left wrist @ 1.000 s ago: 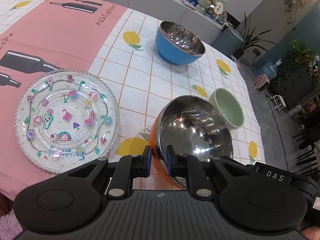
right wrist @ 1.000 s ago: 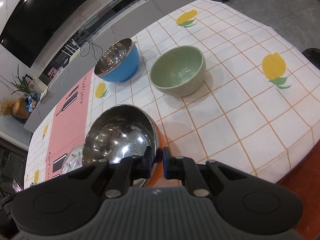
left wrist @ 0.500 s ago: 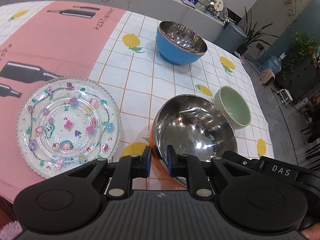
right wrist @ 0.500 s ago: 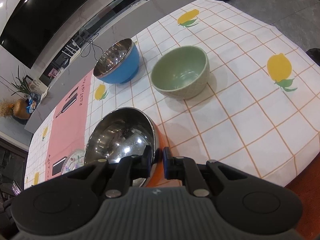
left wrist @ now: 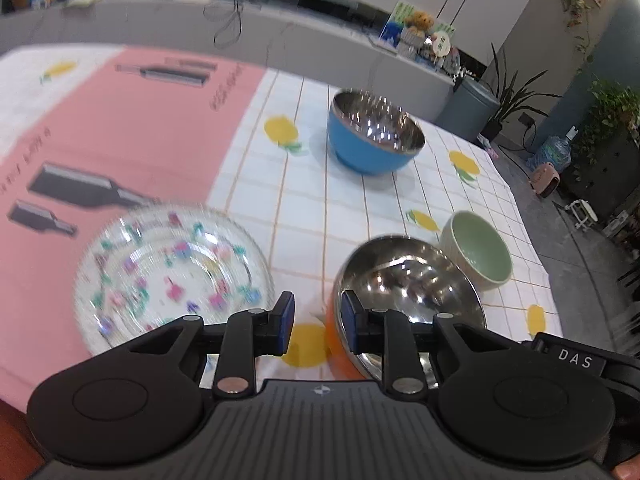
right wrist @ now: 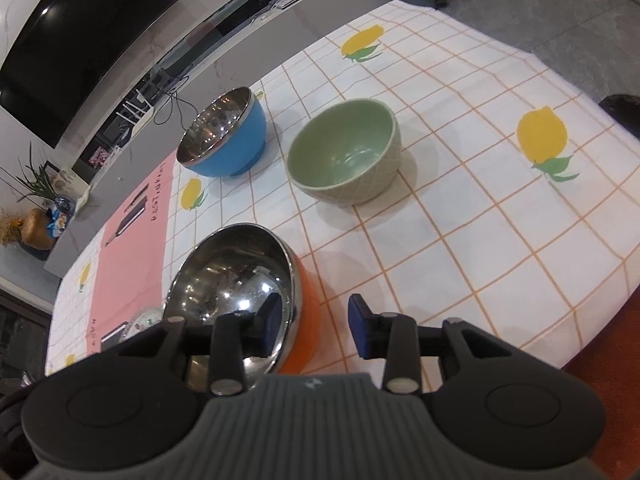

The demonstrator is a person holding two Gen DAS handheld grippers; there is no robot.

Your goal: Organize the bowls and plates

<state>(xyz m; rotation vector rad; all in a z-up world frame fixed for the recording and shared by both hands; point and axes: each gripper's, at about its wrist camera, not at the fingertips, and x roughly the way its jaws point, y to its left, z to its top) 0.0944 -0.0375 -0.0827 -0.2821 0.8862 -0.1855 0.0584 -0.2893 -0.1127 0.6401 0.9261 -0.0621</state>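
Note:
An orange bowl with a steel inside (left wrist: 404,284) (right wrist: 236,276) stands near the table's front edge. My left gripper (left wrist: 317,322) is open, its jaws astride the bowl's left rim. My right gripper (right wrist: 314,322) is open, its jaws astride the bowl's right rim. A clear glass plate with coloured flowers (left wrist: 168,276) lies to the left of the bowl. A green ceramic bowl (left wrist: 478,254) (right wrist: 346,158) stands just behind it to the right. A blue bowl with a steel inside (left wrist: 374,136) (right wrist: 224,136) stands farther back.
The table has a white checked cloth with lemons (right wrist: 500,216) and a pink mat with bottle prints (left wrist: 120,132). A grey counter (left wrist: 280,36), a bin (left wrist: 468,110) and plants (left wrist: 600,116) stand beyond the table. The table's near edge (right wrist: 600,320) is close at the right.
Both grippers have opened and let go of the orange bowl's rim. The bowl now rests on the table. The left view has tilted up and is blurred.

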